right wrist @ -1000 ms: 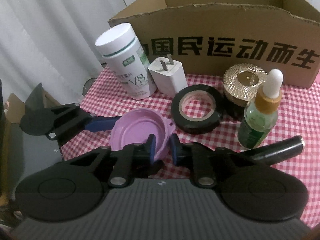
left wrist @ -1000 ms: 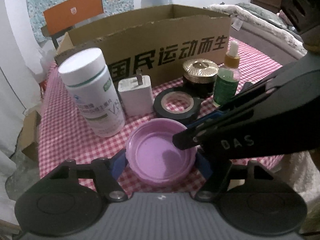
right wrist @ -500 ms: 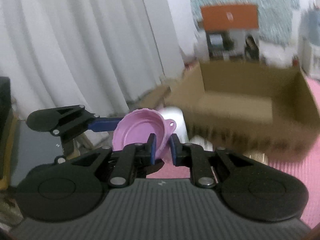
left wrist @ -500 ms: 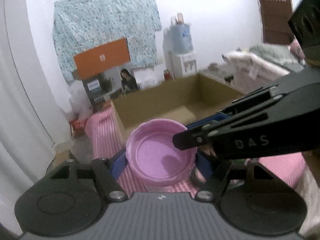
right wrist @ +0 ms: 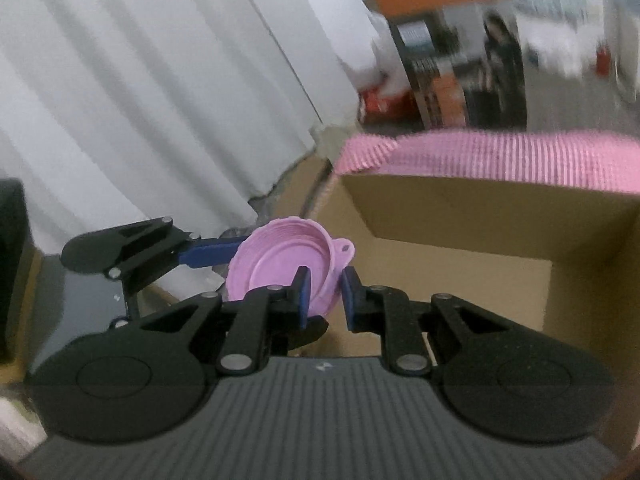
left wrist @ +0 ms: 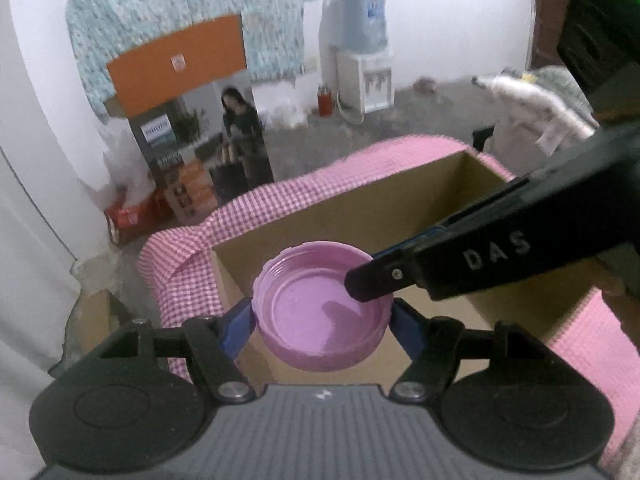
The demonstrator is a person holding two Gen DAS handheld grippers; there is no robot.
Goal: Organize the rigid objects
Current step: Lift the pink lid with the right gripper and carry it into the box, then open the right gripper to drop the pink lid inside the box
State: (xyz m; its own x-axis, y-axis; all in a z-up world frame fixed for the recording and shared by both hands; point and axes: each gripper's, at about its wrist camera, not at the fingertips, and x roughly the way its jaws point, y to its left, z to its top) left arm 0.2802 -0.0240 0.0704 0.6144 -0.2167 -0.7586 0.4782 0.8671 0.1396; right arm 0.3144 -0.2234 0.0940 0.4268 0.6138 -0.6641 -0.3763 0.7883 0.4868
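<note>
While you are carrying the load over the open brown cardboard box (left wrist: 400, 208), that box is sitting on the table under its pink-and-white checked cloth (left wrist: 184, 272), its mouth facing up, which is probably why both of your hands are bringing the piece above it. You are gripping the round pink plastic lid (left wrist: 320, 312), hollow side up, with the left gripper (left wrist: 322, 322): its blue pads are pressing on opposite sides of the lid's wall, so the jaws are standing wide but clamped. Your right gripper (right wrist: 325, 298) is pinching the lid's rim from the side, one blue pad inside and one outside the wall, jaws nearly together; I judge this second hold is steadying the lid. The lid is hanging in the air over the box's near-left part, touching nothing else. Most of the box floor is hidden behind the grippers, its far right is cut off, and the room behind is blurring, so you cannot tell what is already lying inside
</note>
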